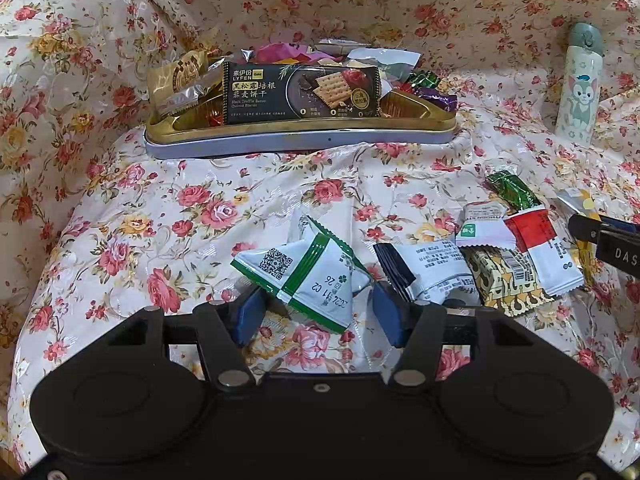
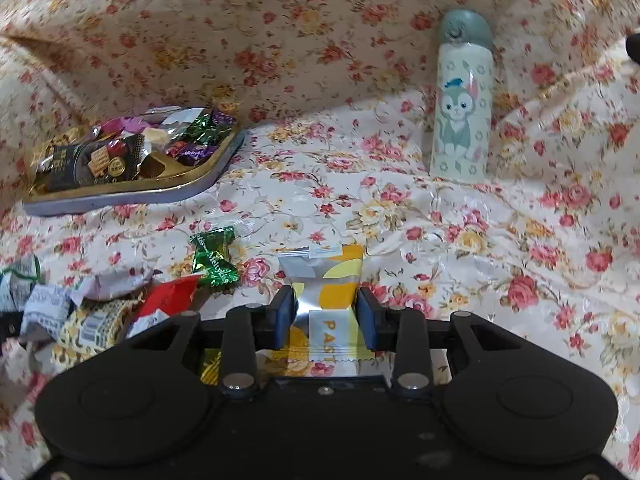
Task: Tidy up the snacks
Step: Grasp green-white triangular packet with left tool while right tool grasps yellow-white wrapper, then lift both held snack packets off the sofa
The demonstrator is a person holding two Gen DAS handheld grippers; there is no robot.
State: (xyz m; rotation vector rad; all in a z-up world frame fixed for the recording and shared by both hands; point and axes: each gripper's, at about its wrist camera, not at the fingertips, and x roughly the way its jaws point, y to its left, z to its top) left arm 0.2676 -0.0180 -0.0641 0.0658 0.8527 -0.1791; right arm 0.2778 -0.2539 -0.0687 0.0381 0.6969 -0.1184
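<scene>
Jaws of right gripper [image 2: 325, 312] clamped on silver-and-yellow snack packet [image 2: 326, 280], blue pads pressing its pinched middle from both sides; packet's far end fanned out toward 12 o'clock.
Jaws of left gripper [image 1: 314, 310] wide apart, straddling white-and-green packet [image 1: 308, 272]; pads flank it, contact not discernible.

Outward from right gripper:
- green foil candy [image 2: 214, 258] at 10 o'clock, lying on floral cloth [image 2: 400, 220], apart from the held packet.
- loose heap of wrappers at 9 o'clock, red-and-white packet [image 2: 168, 292] nearest.
- gold-rimmed tray [image 2: 132, 196] farther off at 10 o'clock, piled with snacks.
- cartoon-cat bottle [image 2: 460, 112] upright at 1 o'clock, well apart.

Outward from left gripper:
- white printed packet [image 1: 436, 268] just beside right pad, at 2 o'clock.
- yellow patterned packet [image 1: 500, 280], red-and-white packet and pink-white packet [image 1: 484, 228] overlapping at 3 o'clock.
- tray at 12 o'clock, dark cracker pack [image 1: 300, 92] leaning at its front.
- right gripper's tip at far 3 o'clock edge.
</scene>
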